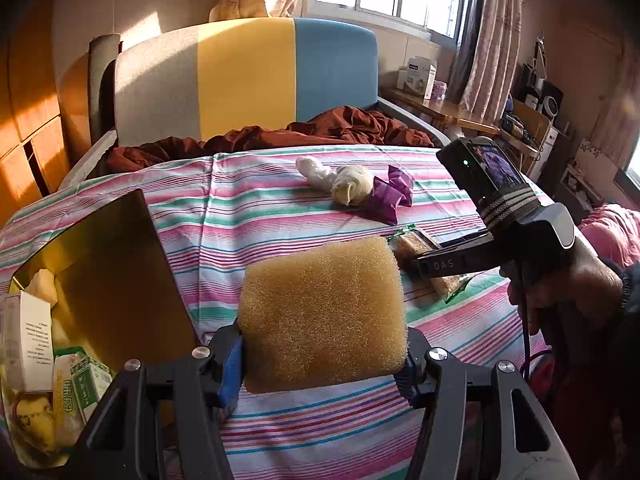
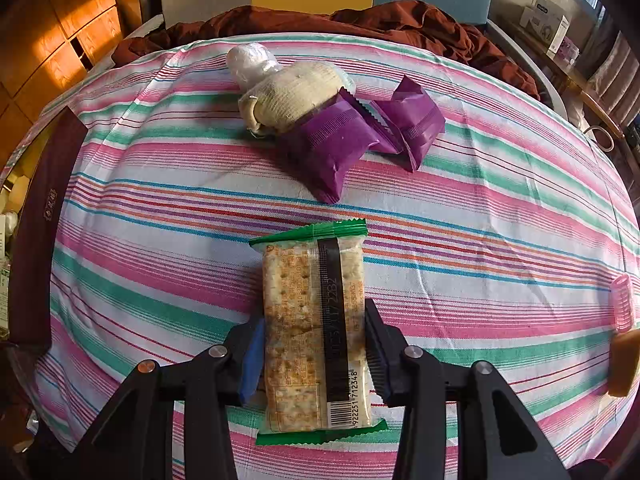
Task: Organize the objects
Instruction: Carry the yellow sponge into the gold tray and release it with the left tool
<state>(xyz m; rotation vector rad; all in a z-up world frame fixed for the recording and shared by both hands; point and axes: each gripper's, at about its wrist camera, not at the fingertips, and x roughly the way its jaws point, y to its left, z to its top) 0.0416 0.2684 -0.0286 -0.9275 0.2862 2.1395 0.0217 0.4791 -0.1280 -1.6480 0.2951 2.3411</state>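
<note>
- The left tongs, at the lower centre of the left wrist view, are clamped on a yellow sponge held above the striped sheet of the bed.
- At the lower left of that view an open box holds small cartons and packets.
- The right tongs, at the lower centre of the right wrist view, sit astride a green-edged cracker packet lying on the sheet; the pads press against both its long sides.
- In the left wrist view the right tongs show at the right of the frame, reaching in over the same cracker packet.
- Further up the sheet, in the upper centre of the right wrist view, lie two purple packets, just beside a cream cloth bundle touching a white wrapped lump.
- A rust-brown blanket is bunched against the headboard.
</note>
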